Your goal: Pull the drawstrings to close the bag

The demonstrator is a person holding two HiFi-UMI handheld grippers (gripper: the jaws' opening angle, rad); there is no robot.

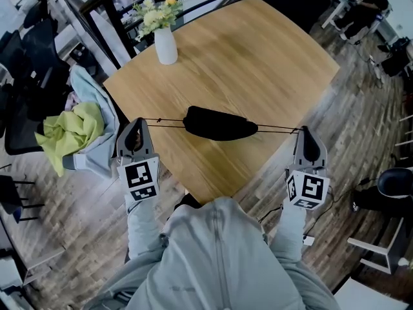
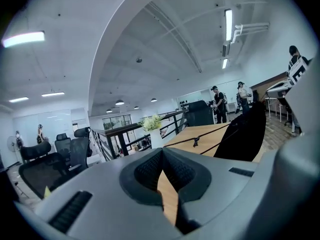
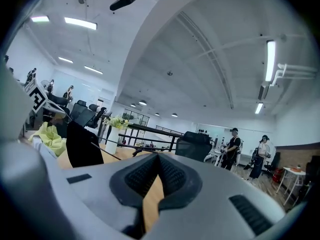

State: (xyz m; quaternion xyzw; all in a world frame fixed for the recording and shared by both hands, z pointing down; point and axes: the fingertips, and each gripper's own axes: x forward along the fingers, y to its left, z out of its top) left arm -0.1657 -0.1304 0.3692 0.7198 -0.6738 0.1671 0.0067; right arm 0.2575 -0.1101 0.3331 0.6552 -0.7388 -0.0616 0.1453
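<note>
Left hand-held gripper, right hand-held gripper: two, both clamped on drawstrings of one black bag

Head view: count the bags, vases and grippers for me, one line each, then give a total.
black bag: 1
white vase, holding flowers: 1
grippers: 2, the left gripper and the right gripper, each shut on the bag's drawstrings
Total: 4

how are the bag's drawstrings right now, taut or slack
Taut: the drawstrings run straight from the bag to the left gripper and right gripper, both shut on them.
</note>
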